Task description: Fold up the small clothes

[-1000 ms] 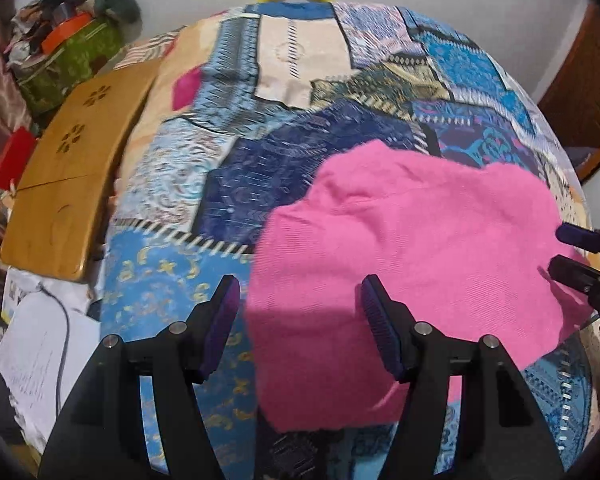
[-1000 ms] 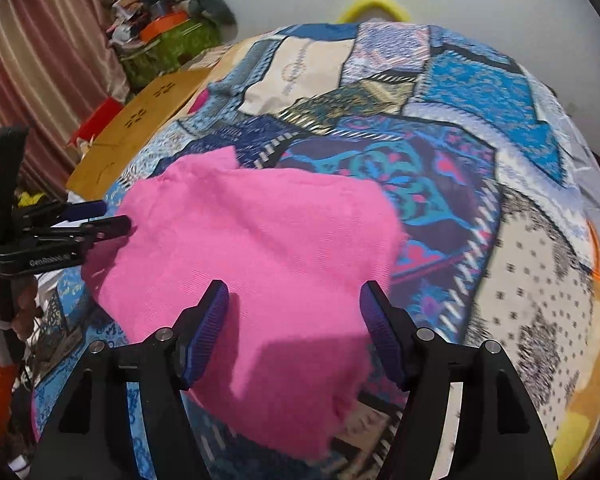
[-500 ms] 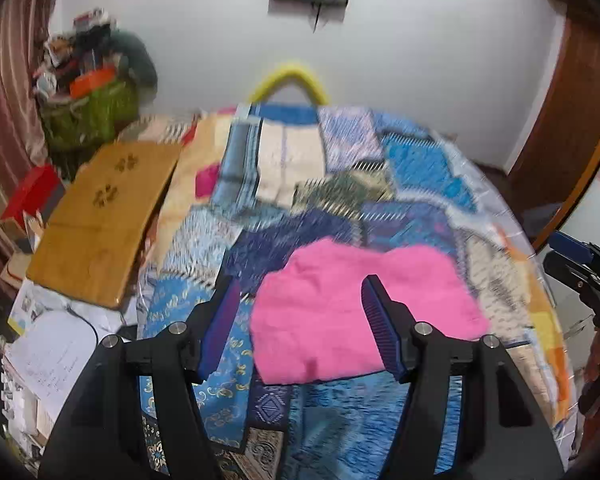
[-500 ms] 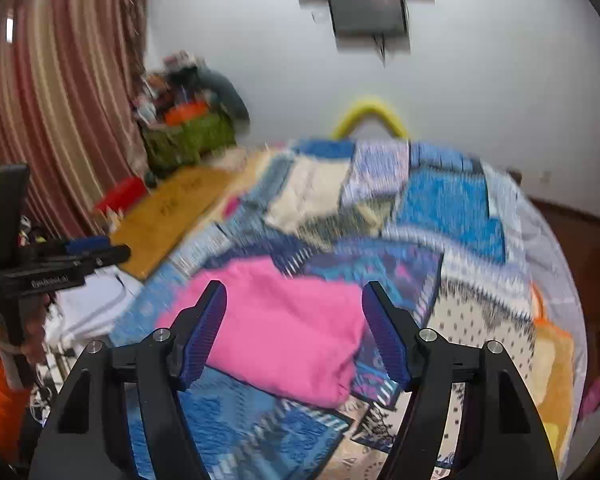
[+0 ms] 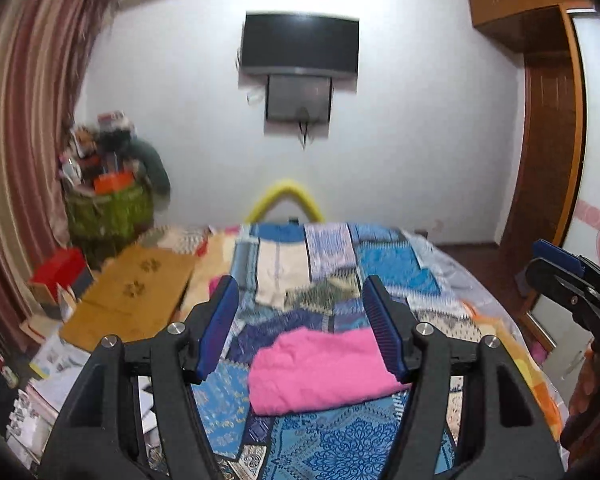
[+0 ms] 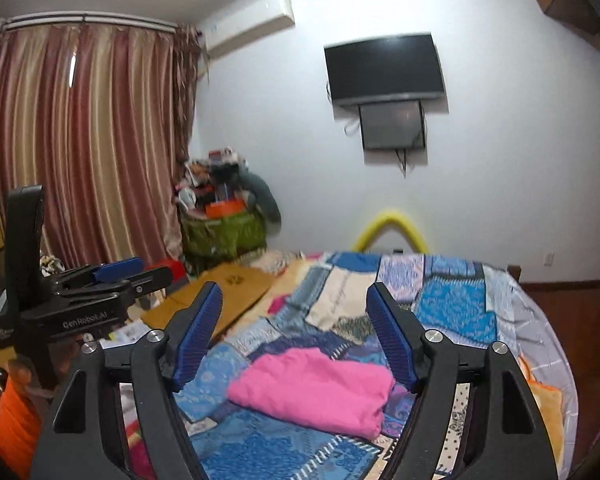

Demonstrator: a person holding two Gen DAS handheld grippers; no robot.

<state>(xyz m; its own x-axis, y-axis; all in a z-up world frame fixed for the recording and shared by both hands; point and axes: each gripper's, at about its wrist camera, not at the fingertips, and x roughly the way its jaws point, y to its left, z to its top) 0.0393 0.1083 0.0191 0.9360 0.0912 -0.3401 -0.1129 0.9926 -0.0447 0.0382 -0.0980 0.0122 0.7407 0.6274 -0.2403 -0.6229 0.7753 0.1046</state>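
A folded pink garment lies flat on the patchwork bedspread. My left gripper hangs well above and short of it, jaws opening, nothing between the blue pads. My right gripper is raised likewise, its jaws opening and empty. Each gripper shows in the other's view: the right gripper at the right edge of the left wrist view, the left gripper at the left of the right wrist view. Neither touches the cloth.
A wooden board lies along the bed's left side, with papers and boxes on the floor below. A green basket piled with clutter stands in the corner by the curtain. A television hangs on the far wall; a wooden wardrobe stands right.
Both grippers have risen and pulled back from the pink garment and tilted up toward the far wall. The garment stays folded on the bed. Both jaws stand a little wider.
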